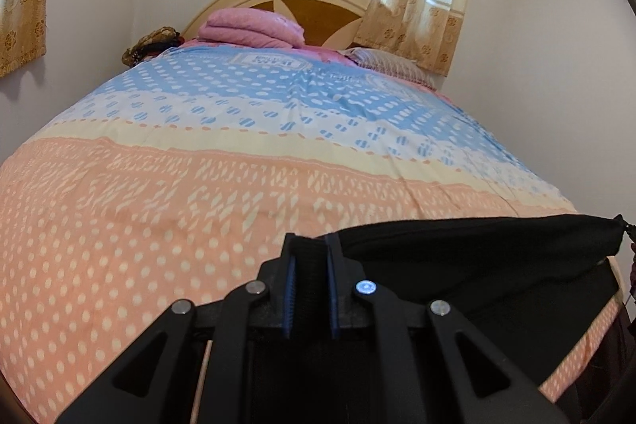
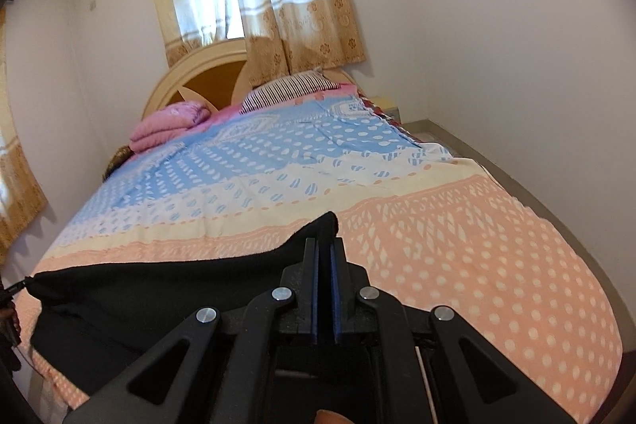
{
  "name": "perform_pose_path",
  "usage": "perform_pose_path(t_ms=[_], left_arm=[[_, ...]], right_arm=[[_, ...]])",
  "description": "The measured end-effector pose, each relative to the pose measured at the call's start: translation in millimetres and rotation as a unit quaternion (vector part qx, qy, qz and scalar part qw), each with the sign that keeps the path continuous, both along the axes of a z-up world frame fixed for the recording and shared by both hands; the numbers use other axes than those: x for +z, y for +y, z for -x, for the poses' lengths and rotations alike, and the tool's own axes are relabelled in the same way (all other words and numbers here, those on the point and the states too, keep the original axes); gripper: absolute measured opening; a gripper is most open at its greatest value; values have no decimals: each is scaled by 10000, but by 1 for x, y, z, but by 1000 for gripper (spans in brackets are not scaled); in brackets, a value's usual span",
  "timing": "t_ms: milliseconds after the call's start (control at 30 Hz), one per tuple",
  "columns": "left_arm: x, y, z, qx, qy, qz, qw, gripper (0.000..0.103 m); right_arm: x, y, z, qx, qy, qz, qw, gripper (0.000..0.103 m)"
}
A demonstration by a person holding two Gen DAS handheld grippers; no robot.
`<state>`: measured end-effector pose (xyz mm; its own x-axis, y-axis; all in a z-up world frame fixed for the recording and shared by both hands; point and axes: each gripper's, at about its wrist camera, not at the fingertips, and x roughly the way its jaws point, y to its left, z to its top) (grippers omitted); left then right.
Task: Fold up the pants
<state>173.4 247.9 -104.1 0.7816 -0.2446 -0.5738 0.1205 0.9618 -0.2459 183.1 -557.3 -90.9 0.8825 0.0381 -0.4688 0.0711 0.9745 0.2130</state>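
Tongs, left (image 1: 310, 245) and right (image 2: 324, 249), level, each clamped tight on black pants (image 1: 477, 257) stretched taut above bedspread (image 1: 159, 205).

A patterned bedspread (image 1: 198, 193) covers the bed, with a folded pink blanket (image 1: 250, 28) and striped pillow (image 2: 286, 88) near the headboard (image 1: 318, 4).

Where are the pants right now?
The black pants hang stretched between the left gripper and right gripper, above the bed's foot end.
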Motion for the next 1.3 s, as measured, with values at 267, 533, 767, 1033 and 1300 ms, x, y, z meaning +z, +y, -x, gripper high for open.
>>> perform_pose_path(t_ms=[267, 533, 767, 1033, 1300], left_arm=[[-15, 3, 54, -214, -298, 157, 9992, 14], [-53, 4, 93, -390, -176, 66, 9991, 14], [-61, 1, 105, -401, -294, -171, 9986, 18], [-60, -6, 114, -429, -434, -684, 9958, 23], [-58, -12, 111, -345, -488, -894, 9942, 23]], right_arm=[[-27, -17, 41, -103, -19, -237, 9997, 4], [-70, -32, 64, -250, 378, -330, 9984, 4], [-89, -34, 80, -310, 642, -263, 9971, 5], [-65, -22, 108, -490, 678, 75, 9965, 52], [-32, 141, 98, 1075, 456, 1279, 9849, 51]])
